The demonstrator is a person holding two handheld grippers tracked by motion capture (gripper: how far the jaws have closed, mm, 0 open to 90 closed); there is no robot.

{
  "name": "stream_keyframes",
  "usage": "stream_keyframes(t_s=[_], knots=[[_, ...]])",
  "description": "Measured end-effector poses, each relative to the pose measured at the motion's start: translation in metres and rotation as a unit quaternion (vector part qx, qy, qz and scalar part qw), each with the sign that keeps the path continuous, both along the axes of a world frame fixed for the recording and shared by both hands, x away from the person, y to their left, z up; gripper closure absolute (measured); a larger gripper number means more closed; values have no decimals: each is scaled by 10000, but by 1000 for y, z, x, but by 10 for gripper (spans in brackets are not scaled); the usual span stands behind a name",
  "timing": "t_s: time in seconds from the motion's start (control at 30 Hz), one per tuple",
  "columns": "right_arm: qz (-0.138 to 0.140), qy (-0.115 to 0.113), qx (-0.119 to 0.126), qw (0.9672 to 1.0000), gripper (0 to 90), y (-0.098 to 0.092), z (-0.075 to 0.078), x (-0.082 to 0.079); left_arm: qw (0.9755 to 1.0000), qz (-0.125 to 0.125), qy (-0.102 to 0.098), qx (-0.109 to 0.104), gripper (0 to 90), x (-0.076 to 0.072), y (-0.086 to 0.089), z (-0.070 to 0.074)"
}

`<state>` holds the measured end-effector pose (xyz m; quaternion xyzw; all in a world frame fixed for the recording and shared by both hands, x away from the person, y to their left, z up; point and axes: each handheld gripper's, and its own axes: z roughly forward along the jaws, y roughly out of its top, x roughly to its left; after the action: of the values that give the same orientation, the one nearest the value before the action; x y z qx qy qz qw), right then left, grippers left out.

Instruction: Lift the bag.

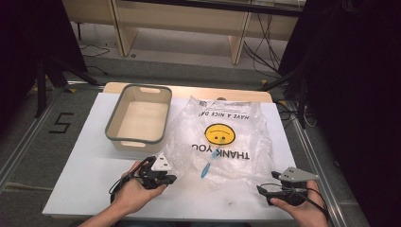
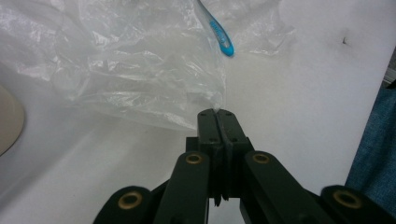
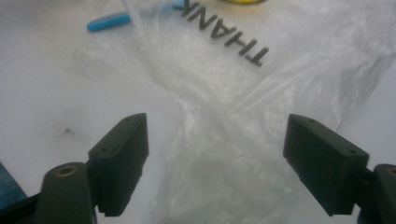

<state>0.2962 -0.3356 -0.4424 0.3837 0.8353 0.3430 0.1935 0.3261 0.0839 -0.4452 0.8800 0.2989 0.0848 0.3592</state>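
A clear plastic bag [image 1: 222, 137] printed with a yellow smiley and "THANK YOU" lies crumpled on the white table [image 1: 75, 179]. A blue toothbrush [image 1: 206, 169] rests at the bag's near edge, partly under the film. My left gripper [image 1: 171, 178] sits at the bag's near left edge. In the left gripper view its jaws [image 2: 215, 113] are shut on the thin edge of the bag [image 2: 140, 60], with the toothbrush [image 2: 222, 37] beyond. My right gripper [image 1: 265, 183] is at the bag's near right corner. It [image 3: 215, 154] stands wide open over the film [image 3: 261, 93], gripping nothing, with the toothbrush [image 3: 108, 21] farther off.
A beige bin with a grey rim [image 1: 139, 118] stands empty at the table's far left, beside the bag; its edge [image 2: 9, 116] shows in the left gripper view. The table's front edge is close to both hands. Dark stands and cables flank the table.
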Motion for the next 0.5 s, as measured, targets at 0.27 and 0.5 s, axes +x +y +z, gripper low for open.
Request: stream_keyframes(t_s=[0.27, 0.5], knots=[[27, 382, -471, 9982, 193, 0, -27, 0, 10000, 48, -45, 23, 890, 2, 3, -4], [43, 532, -458, 9975, 253, -1, -37, 3, 9984, 153, -532, 77, 551, -1, 14, -3]])
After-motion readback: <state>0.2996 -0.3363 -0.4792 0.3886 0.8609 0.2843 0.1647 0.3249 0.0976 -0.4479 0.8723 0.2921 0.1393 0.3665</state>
